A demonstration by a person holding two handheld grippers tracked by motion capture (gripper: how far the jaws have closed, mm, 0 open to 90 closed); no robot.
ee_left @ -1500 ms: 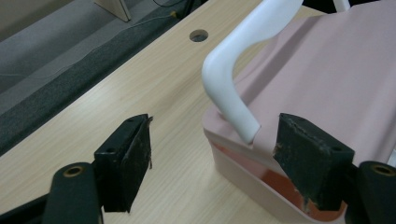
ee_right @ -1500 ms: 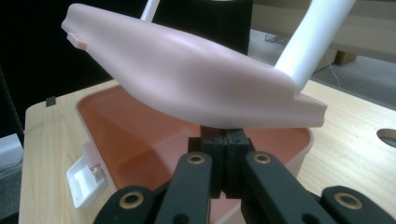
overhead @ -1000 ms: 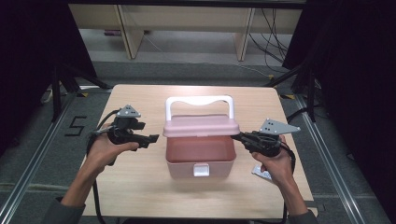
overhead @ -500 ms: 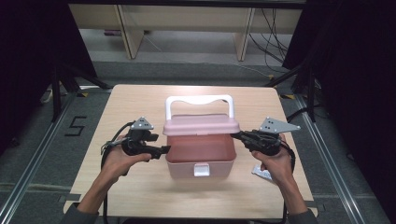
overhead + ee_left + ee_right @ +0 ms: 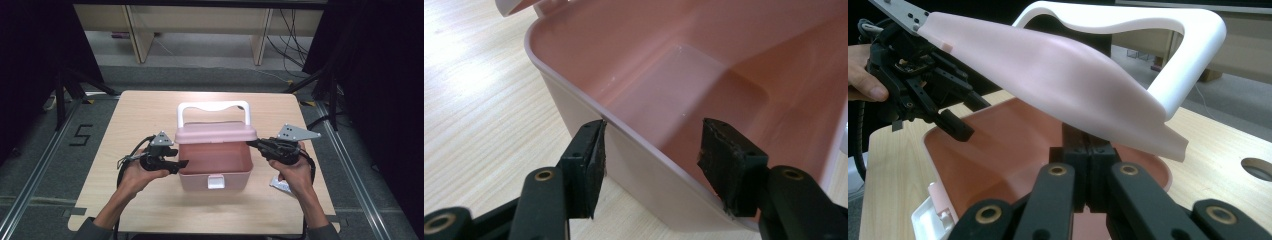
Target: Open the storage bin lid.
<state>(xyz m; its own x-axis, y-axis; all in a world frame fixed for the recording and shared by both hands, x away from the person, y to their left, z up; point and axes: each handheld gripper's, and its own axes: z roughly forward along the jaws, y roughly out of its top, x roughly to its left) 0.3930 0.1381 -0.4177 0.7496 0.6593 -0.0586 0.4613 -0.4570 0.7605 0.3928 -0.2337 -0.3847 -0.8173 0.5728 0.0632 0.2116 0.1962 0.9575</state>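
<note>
From above, a pink box (image 5: 215,167) sits mid-counter (image 5: 150,110) with its lid (image 5: 216,133) raised and its white handle (image 5: 214,107) behind; the left gripper (image 5: 181,164) is at its left wall and the right gripper (image 5: 251,144) at the lid's right end. In the left gripper view, the fingers (image 5: 589,165) have just been closing and straddle the box's wall, one outside, one inside, not yet pressing it. In the right gripper view, the fingers (image 5: 1075,167) are together, clamped on the lid's edge.
</note>
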